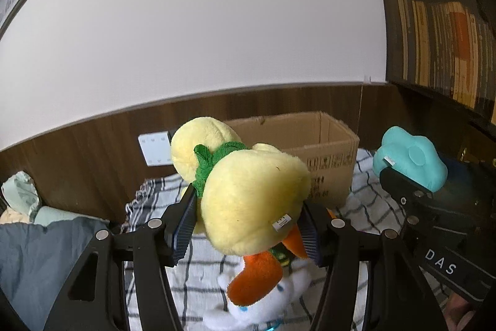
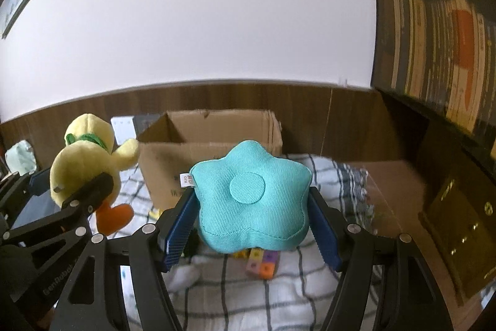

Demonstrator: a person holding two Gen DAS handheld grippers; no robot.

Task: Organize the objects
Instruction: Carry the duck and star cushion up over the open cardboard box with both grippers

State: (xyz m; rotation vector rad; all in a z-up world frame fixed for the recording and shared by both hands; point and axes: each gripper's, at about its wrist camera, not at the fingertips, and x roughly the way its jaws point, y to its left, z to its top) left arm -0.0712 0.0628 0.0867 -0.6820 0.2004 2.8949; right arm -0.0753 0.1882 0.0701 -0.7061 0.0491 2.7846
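My left gripper (image 1: pixel 248 222) is shut on a yellow plush duck (image 1: pixel 248 194) with a green scarf and orange feet, held in the air above a checked cloth (image 1: pixel 369 207). The duck also shows in the right wrist view (image 2: pixel 83 163). My right gripper (image 2: pixel 252 213) is shut on a teal star-shaped cushion (image 2: pixel 251 191), also seen in the left wrist view (image 1: pixel 409 160). An open cardboard box (image 2: pixel 210 145) stands just beyond both, against the wall. A white plush toy (image 1: pixel 266 306) lies on the cloth below the duck.
Coloured cube blocks (image 2: pixel 262 264) lie on the cloth under the cushion. A bookshelf (image 2: pixel 434 36) fills the right side. A wooden tabletop (image 2: pixel 396 207) is at right. Blue and green bedding (image 1: pixel 37 253) lies at left. A white wall socket (image 1: pixel 155 149) sits behind the duck.
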